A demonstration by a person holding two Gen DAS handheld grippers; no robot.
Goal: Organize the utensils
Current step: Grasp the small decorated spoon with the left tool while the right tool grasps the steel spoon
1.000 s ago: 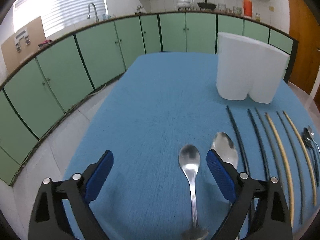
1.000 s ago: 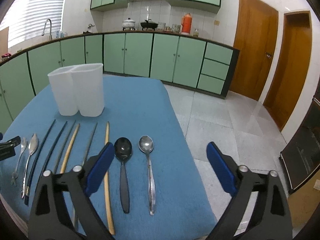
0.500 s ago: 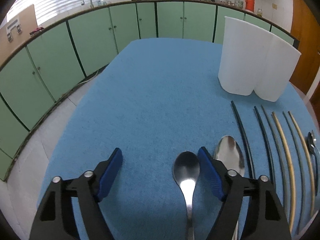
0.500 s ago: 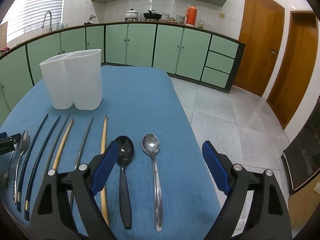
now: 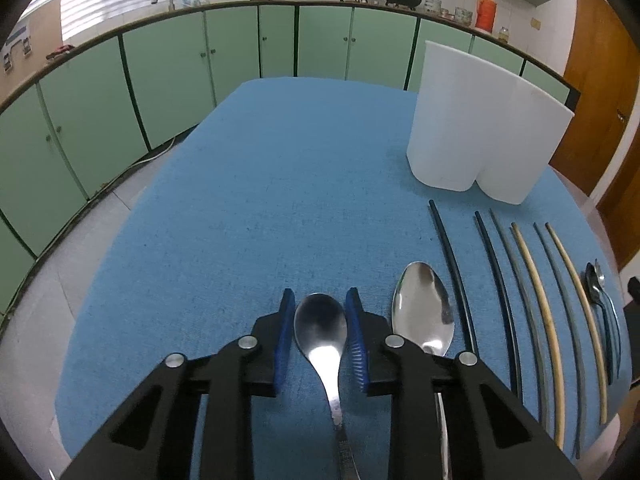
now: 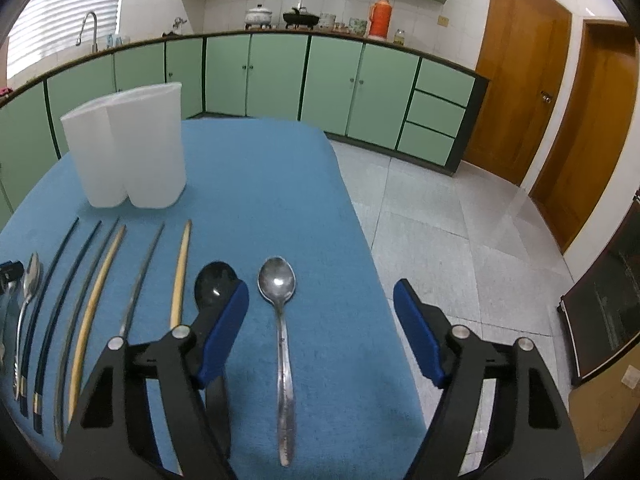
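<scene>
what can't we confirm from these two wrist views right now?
- Left wrist: whether the left tongs pinch the small spoon; contact unclear. Its handle end is cut off by the bottom edge.
- Both views: inside of the white holder; its walls hide it.
- Right wrist: black spoon handle, behind the right tongs.

No readable text, label, brand, number or sign in either view, white holder [image 5: 480, 128] plain, orange flask [image 6: 378, 18] on the far counter unmarked, board [image 5: 16, 46] at far left too blurred to read
</scene>
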